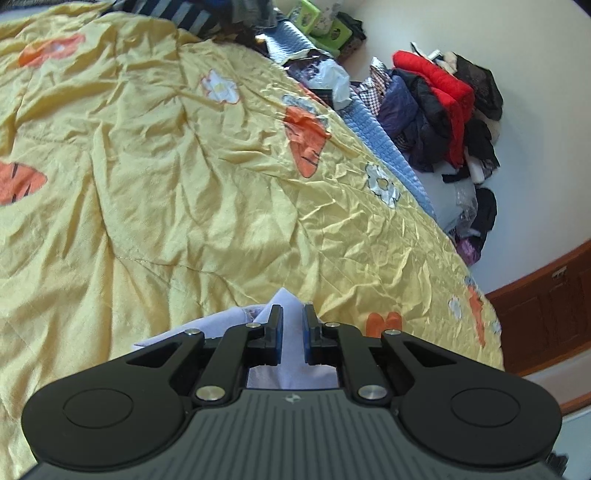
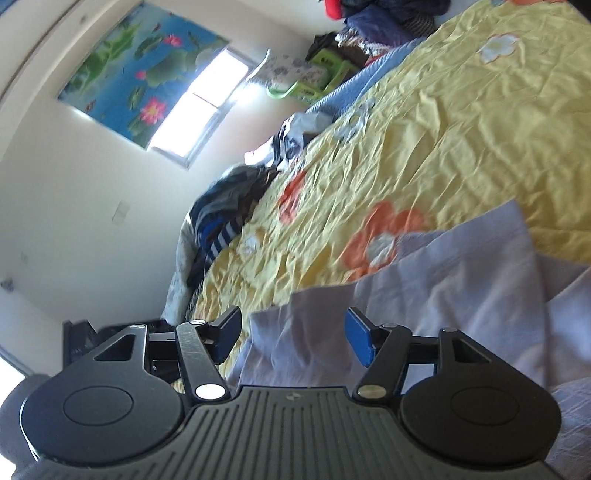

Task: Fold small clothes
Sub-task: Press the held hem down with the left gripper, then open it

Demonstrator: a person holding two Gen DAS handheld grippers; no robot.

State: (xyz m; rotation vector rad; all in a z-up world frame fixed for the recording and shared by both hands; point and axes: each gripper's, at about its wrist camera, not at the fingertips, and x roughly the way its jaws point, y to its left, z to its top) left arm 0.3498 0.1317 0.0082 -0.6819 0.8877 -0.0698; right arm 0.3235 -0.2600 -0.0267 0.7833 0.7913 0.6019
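A pale lilac garment (image 1: 288, 306) lies on the yellow flowered bedspread (image 1: 184, 177). My left gripper (image 1: 292, 334) is shut on a fold of this garment, which sticks up between the blue pads. In the right wrist view the same lilac garment (image 2: 461, 280) spreads from the centre to the lower right. My right gripper (image 2: 291, 338) is open, its jaws wide apart, with an edge of the garment lying between them and not pinched.
A heap of dark and red clothes (image 1: 443, 110) lies at the far side of the bed against the white wall. A striped and dark pile (image 2: 221, 221) sits at the bed's edge. Green boxes (image 1: 325, 26) stand at the far corner. A wooden cabinet (image 1: 546, 314) is beside the bed.
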